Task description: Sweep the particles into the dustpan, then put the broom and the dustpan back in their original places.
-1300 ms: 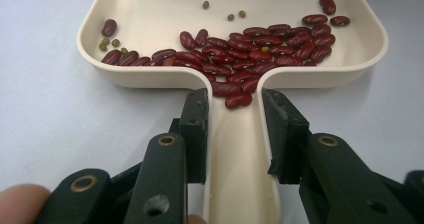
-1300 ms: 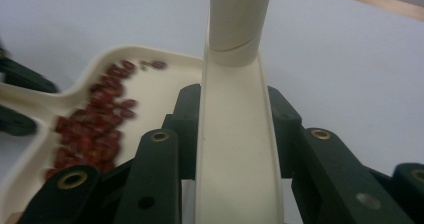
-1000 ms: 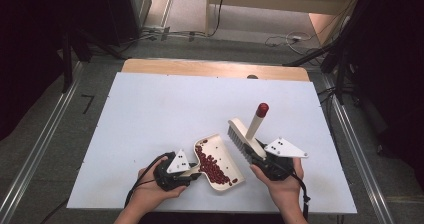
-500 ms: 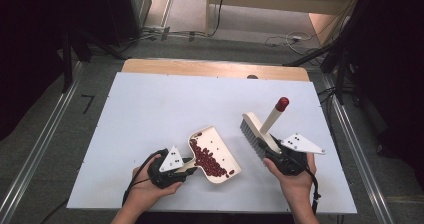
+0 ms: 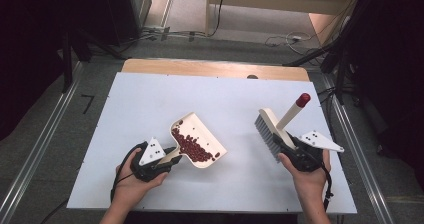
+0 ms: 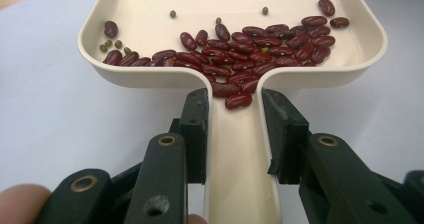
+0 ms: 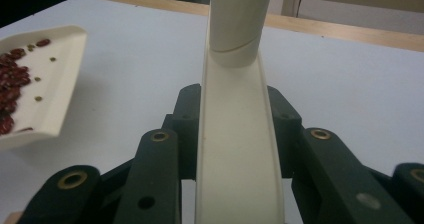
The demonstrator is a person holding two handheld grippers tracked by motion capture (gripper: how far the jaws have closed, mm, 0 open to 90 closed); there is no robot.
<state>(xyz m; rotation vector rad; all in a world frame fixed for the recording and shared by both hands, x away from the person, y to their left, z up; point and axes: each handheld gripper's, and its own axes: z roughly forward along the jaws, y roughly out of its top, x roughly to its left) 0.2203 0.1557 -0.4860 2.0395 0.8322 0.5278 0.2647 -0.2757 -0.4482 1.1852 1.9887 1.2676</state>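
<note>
Left tongs (image 5: 167, 160) clamped on the dustpan (image 5: 200, 141) handle, pads pressing both sides. Pan sits left of centre over the white surface (image 5: 150, 99), loaded with red beans (image 6: 250, 54) plus a few green ones. Right tongs (image 5: 286, 145) clamped on the brush (image 5: 272, 126) handle, bristles facing the pan, red cap tilted up; well apart from the pan.

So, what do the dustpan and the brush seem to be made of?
The dustpan looks like cream moulded plastic, smooth and slightly glossy, with rounded rims in one piece. The brush handle has the same cream plastic look, with a red cap; its grey bristles are probably synthetic, but too small to tell.
</note>
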